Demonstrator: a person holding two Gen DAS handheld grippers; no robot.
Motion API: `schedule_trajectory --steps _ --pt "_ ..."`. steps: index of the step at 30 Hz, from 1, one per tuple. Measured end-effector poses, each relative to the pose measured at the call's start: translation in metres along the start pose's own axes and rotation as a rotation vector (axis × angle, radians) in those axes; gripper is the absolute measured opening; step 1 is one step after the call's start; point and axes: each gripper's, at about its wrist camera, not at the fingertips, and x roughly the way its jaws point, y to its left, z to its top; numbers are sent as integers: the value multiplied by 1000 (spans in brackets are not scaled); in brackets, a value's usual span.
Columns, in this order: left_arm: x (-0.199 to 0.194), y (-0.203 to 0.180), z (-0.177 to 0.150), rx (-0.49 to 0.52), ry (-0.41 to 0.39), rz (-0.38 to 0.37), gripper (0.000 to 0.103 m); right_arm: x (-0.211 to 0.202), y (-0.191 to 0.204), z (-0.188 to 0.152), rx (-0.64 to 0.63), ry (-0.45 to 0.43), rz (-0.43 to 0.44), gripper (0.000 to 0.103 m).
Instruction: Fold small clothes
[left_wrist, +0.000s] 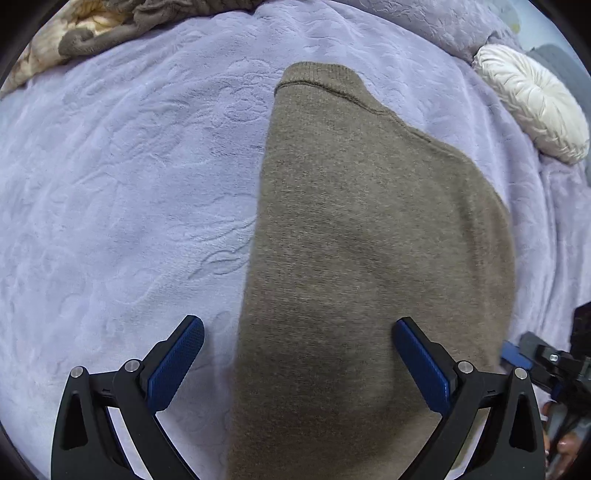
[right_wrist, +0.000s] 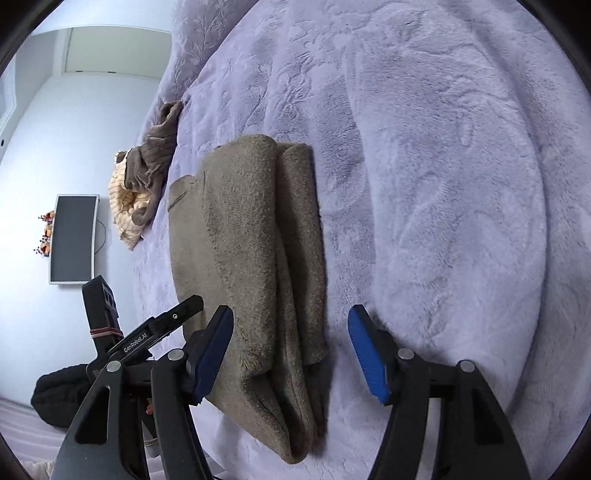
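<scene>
**Brown sweater folded on the lilac bed, both claws spread**

We take the folded brown sweater (left_wrist: 369, 258) as our landmark; it lies flat on the lilac bedspread (left_wrist: 122, 192). Left of the sweater and well apart from it, at the bed's edge, sits a heap of brown and cream clothes (left_wrist: 85, 29). Our left claw (left_wrist: 297, 363) hovers at the sweater's near end with its fingers spread wide, one pad over the bedspread, the other over the knit, gripping nothing. Right of the sweater rests a round white cushion (left_wrist: 535, 103). In the right wrist view the sweater (right_wrist: 251, 266) shows stacked folds, and our right claw (right_wrist: 291, 350) is likewise spread and empty, straddling its near end. Beyond the clothes heap (right_wrist: 140, 184) a dark screen (right_wrist: 72, 238) hangs on the wall.
</scene>
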Motion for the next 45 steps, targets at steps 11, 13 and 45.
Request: schedule_trajectory --steps 11,13,45 --pt "21 9 -11 -79 62 -97 103 37 1 20 -22 83 8 70" --pt "21 15 -14 -81 61 -98 103 39 4 21 -33 91 37 70" --pt "27 -42 17 182 21 27 103 85 -1 31 -28 160 167 68"
